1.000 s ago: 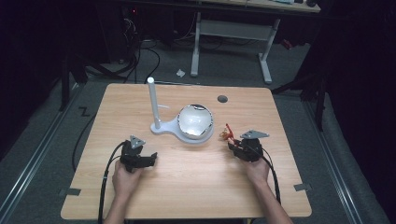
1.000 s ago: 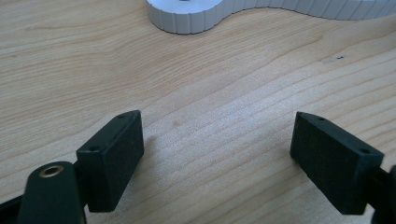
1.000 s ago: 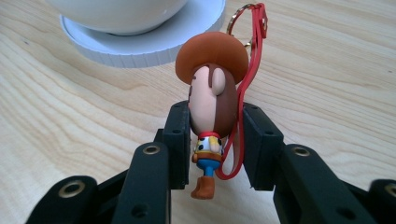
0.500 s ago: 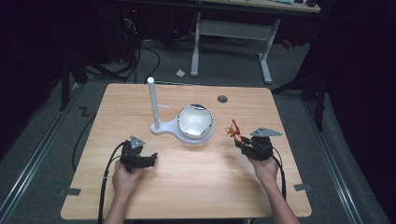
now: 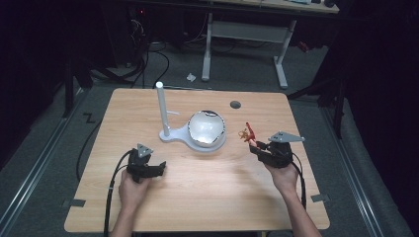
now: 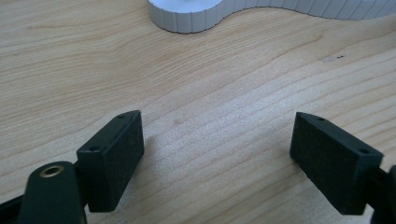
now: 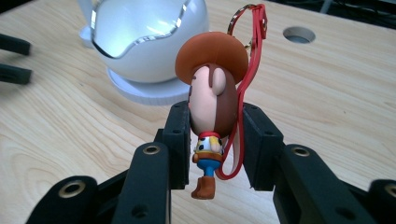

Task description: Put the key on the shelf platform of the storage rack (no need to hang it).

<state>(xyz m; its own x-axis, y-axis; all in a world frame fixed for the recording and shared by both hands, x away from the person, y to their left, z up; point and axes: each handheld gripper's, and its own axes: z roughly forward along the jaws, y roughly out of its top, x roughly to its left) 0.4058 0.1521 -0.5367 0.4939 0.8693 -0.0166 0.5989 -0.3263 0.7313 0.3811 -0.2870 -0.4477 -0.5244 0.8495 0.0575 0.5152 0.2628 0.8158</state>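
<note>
Right gripper (image 7: 212, 140) clenched a cowboy keychain (image 7: 211, 93), face detail clear in its own view; left gripper (image 6: 217, 149) stood released.

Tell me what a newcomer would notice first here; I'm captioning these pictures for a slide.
First, the cowboy keychain figure with a brown hat and red strap, clamped in the right tool above the table's right side. Then the white egg-shaped shell on its base at table centre, beside a white upright post.

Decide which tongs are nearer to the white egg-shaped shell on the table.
Right. The right tongs, shut on a cowboy keychain, are just beside the white shell. The left tongs rest open on the table, nearer the person.
</note>
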